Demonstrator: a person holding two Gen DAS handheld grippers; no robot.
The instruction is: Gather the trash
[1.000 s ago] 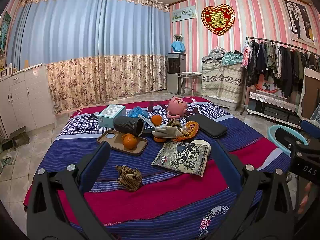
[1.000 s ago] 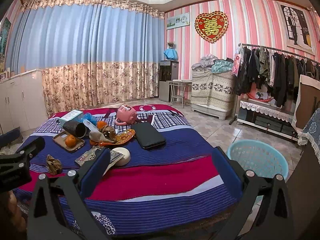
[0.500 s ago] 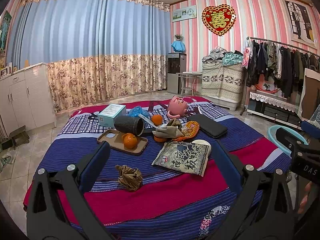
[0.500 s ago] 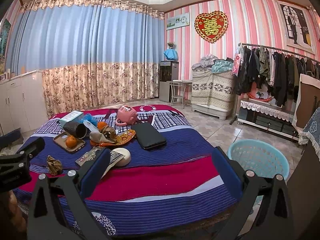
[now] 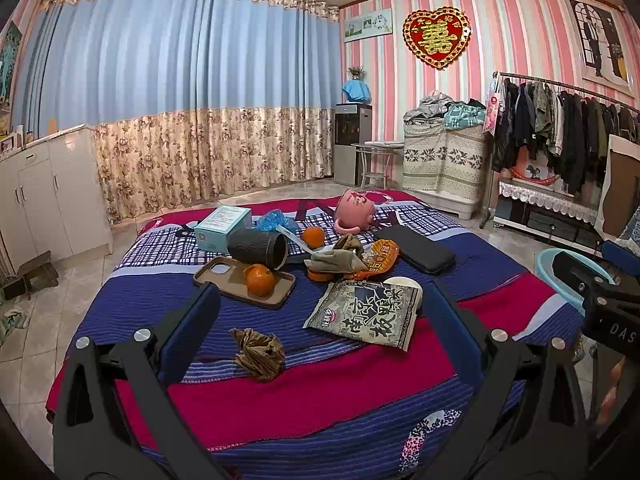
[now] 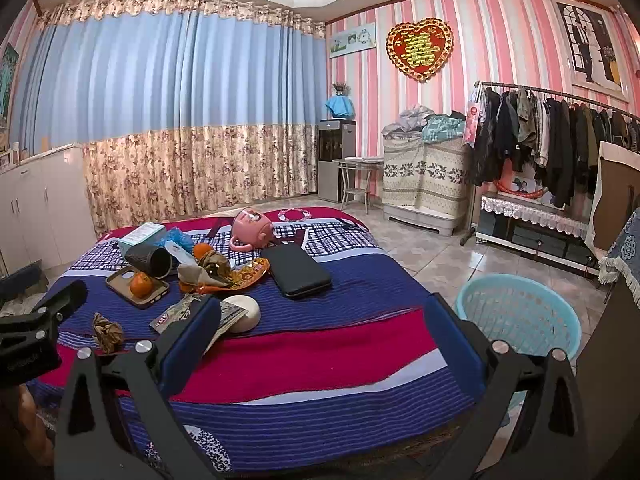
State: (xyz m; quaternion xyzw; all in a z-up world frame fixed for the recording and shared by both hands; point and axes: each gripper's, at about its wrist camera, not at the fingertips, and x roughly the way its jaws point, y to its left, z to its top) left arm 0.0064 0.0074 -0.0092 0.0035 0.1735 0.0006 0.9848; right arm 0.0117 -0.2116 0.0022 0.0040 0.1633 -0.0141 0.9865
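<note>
Trash sits on the bed (image 5: pixel 360 392): crumpled brown paper wad (image 5: pixel 258 354) nearest, on the near-left of the spread; dark snack bag (image 5: pixel 366 312) just right of it, overlapping a white bowl (image 5: pixel 404 285); orange wrapper (image 5: pixel 380 258) and a grey-brown rag (image 5: pixel 336 260) in the pile behind. Non-trash mixed in: oranges, phone case (image 5: pixel 244 286), black cup (image 5: pixel 260 246), pink mug (image 5: pixel 354 210), black wallet (image 5: pixel 414 246). Teal basket (image 6: pixel 520 312) on the floor off the bed's right edge looks like the drop target. Left hand-held gripper (image 5: pixel 316 322) is wide open and empty, hovering short of the wad; right hand-held gripper (image 6: pixel 320 330) is also wide and empty, over bare bedspread. My call: take the wad first, descend straight, pinch its bulk, avoid snagging the cover. Versus the earlier frames: nothing shifted, both views practically unchanged.
</note>
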